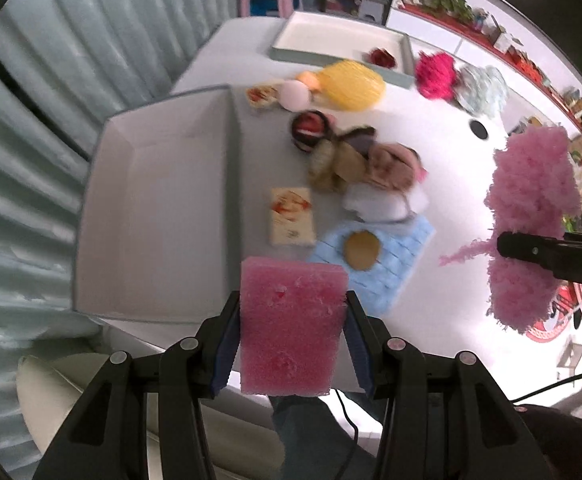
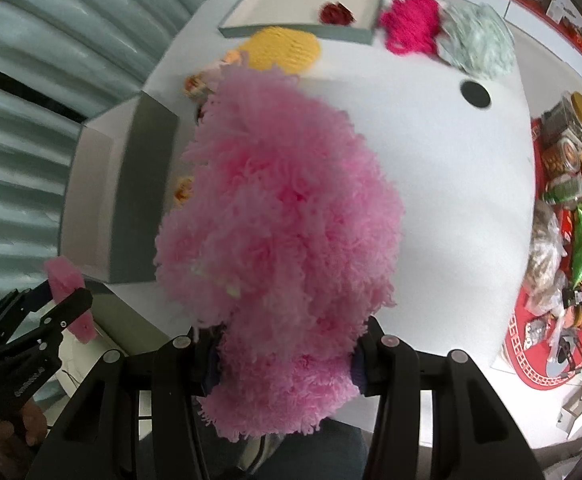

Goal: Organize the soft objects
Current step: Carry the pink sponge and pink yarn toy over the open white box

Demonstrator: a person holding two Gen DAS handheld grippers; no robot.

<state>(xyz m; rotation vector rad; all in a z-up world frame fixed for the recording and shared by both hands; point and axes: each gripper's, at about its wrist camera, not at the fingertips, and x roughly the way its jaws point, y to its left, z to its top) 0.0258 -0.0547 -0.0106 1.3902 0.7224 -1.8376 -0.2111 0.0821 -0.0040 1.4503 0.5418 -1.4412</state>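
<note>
- Your left fingers are clamped on the long sides of the pink sponge; the block stands upright between them, held clear of the table, just beside the near corner of the near tray.
- Your right fingers are clamped on the lower part of the pink yarn pom-pom. Most of its bulk stands above the grip and hides the table ahead in the right wrist view.
- Judgement: each load is gripped at its firmest part so it does not sag or slip.
- The near tray shows nothing inside; the far tray holds one dark red item.
- Unsorted on the table: yellow knit piece, magenta yarn, pale green yarn, blue quilted pad and a blurred heap beside it.
- Judgement: the sponge sits nearest the near tray, the likely drop point. Sorting is at an early stage.
</note>
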